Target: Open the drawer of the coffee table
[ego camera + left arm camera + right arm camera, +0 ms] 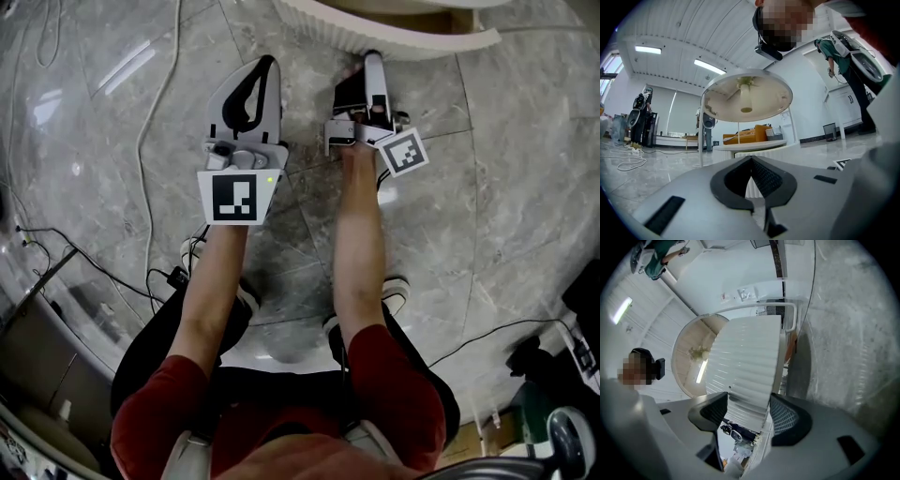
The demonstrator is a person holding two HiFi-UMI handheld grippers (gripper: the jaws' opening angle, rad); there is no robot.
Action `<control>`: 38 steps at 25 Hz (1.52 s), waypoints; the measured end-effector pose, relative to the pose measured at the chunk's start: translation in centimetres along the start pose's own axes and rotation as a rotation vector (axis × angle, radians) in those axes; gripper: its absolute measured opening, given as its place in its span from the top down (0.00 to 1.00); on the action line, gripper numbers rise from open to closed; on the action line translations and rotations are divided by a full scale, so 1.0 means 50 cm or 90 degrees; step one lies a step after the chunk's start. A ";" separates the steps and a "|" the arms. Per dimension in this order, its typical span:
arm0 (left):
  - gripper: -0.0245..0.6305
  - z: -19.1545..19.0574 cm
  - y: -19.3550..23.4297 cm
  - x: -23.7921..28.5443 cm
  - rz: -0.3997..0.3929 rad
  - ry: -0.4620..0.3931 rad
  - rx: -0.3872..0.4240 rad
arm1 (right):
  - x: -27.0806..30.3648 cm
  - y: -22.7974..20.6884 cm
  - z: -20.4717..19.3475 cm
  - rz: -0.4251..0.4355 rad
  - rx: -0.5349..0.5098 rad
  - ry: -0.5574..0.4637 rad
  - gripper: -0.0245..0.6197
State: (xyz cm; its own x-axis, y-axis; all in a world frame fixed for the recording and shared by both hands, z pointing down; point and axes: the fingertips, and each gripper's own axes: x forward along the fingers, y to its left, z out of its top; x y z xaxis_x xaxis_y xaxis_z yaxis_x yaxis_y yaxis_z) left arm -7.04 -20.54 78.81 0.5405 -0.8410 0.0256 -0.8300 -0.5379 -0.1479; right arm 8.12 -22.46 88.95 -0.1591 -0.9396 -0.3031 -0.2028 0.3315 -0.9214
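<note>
Coffee table (pixel 394 33) mostly past the top edge; clutter (pixel 733 446) by drawer (pixel 745 371) indistinct.

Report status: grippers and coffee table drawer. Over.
Left gripper shut, empty. Right gripper turned sideways, clamped on white ribbed drawer front. Drawer cracked open, contents showing. Thin white floor cable lies off left, not in the way.

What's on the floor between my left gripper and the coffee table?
Nothing. In the head view, only bare marble floor lies between the left gripper and the coffee table. The left gripper view shows the same empty stretch.
</note>
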 end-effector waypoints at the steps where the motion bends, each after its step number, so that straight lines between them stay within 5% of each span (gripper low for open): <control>1: 0.94 0.007 -0.001 -0.004 0.002 -0.006 -0.002 | -0.010 0.006 -0.003 -0.004 -0.006 0.003 0.49; 11: 0.94 0.060 -0.021 -0.048 0.005 -0.033 -0.004 | -0.126 0.060 -0.036 -0.031 -0.012 0.013 0.49; 17: 0.94 0.082 -0.001 -0.070 0.046 -0.050 -0.053 | -0.187 0.093 -0.057 -0.030 -0.032 0.026 0.49; 23: 0.94 0.071 0.000 -0.098 0.030 -0.030 -0.008 | -0.239 0.116 -0.066 -0.034 -0.033 0.023 0.49; 30: 0.94 0.084 0.006 -0.104 0.053 -0.044 -0.050 | -0.254 0.125 -0.071 -0.035 -0.039 0.028 0.49; 38: 0.94 0.090 -0.003 -0.096 0.047 -0.049 -0.041 | -0.248 0.122 -0.078 -0.070 -0.073 0.058 0.49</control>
State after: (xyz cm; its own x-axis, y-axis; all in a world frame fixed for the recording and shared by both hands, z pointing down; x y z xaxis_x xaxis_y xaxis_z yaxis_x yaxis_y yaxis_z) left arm -8.90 -16.19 74.27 0.4851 -0.8724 -0.0599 -0.8734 -0.4800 -0.0829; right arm 5.08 -8.46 88.07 -0.2156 -0.9609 -0.1738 -0.3316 0.2395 -0.9125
